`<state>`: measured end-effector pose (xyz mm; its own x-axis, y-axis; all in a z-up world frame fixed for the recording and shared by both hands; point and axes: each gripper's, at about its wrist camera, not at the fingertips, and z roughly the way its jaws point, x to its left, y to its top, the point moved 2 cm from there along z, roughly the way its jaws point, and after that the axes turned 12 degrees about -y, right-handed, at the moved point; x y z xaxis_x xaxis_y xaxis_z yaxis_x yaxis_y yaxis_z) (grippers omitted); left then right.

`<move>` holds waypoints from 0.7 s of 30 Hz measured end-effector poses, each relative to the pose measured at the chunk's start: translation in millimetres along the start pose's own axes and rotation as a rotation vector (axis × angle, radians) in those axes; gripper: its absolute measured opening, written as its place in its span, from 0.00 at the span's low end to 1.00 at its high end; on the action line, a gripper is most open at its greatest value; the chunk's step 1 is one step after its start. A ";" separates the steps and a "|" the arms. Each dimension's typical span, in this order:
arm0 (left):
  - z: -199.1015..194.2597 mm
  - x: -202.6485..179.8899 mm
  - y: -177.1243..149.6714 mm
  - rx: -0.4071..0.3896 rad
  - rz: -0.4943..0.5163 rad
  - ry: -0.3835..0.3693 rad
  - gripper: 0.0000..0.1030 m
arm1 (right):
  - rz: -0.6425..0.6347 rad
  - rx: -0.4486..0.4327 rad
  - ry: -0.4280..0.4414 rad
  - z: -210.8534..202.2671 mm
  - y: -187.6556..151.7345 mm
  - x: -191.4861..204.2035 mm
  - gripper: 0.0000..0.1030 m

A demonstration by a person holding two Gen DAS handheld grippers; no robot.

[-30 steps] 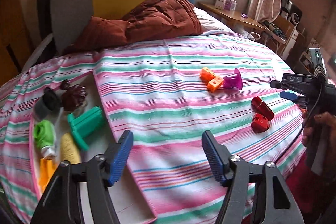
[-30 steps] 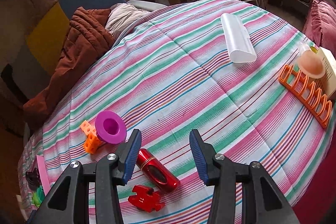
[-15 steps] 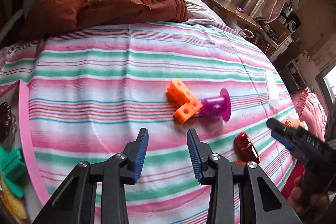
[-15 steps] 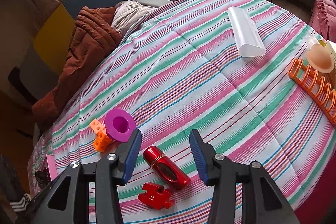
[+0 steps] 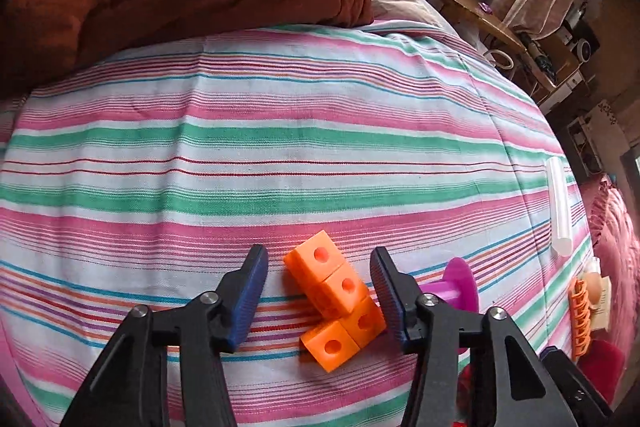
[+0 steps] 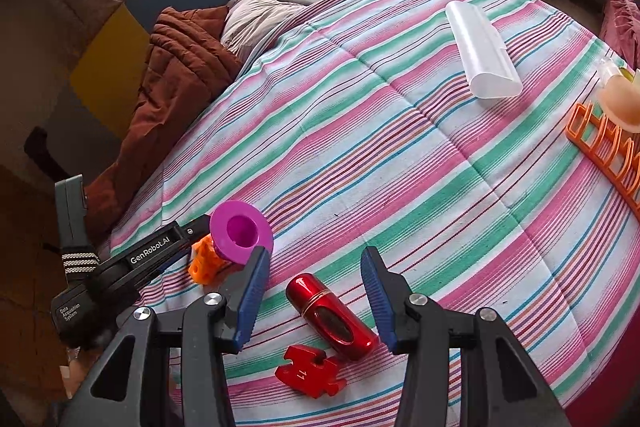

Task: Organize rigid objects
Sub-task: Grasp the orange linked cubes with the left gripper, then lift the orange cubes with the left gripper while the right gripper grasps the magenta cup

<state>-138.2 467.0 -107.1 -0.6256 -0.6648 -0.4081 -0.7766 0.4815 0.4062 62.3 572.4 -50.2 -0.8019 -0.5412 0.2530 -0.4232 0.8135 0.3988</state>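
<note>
Tongs of the left hand [image 5: 318, 291] stand apart on either side of the orange block piece [image 5: 338, 303], their blue pads [image 5: 250, 301] clear of it and gripping nothing. The piece is a chain of bright orange plastic cubes, each face bearing a round hole, joined in a bent row. Its long axis runs obliquely across the bedspread [image 5: 280, 131], from the far cube down toward the camera, with the nearest cube kinked sideways. It lies flat on the striped cloth, just beside a purple flanged spool [image 5: 460, 287]. Tongs of the right hand [image 6: 314, 293] are likewise parted and empty, straddling the near end of a glossy red cylinder [image 6: 332, 311] that lies on its side, angled away to the left. A red jigsaw-shaped piece [image 6: 310, 375] rests just beside it.
</note>
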 end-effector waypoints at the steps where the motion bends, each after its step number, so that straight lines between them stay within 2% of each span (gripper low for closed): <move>1: -1.2 -1.6 -0.9 -0.012 0.028 0.000 0.35 | 0.004 0.001 0.003 0.0 0.0 -0.7 0.47; 3: -3.5 -1.3 -6.5 -0.012 0.062 -0.021 0.32 | 0.008 0.001 0.001 0.1 0.2 -1.7 0.46; 7: -19.6 3.7 -29.8 -0.016 0.104 -0.013 0.31 | 0.019 0.006 0.000 0.1 -0.4 -4.2 0.47; 12: -52.0 9.7 -84.9 -0.034 0.158 0.008 0.31 | 0.020 0.024 0.003 2.6 -2.2 -3.8 0.46; 17: -76.9 8.3 -140.1 -0.049 0.197 0.021 0.28 | -0.028 0.039 0.007 4.9 -7.0 5.5 0.46; 21: -84.3 9.1 -157.6 -0.101 0.220 0.017 0.29 | -0.095 0.038 0.010 5.1 -12.6 17.9 0.46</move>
<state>-15.3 337.0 -105.9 -0.7769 -0.5600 -0.2877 -0.6101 0.5567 0.5638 51.1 553.6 -55.2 -0.7533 -0.6180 0.2249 -0.5127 0.7660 0.3878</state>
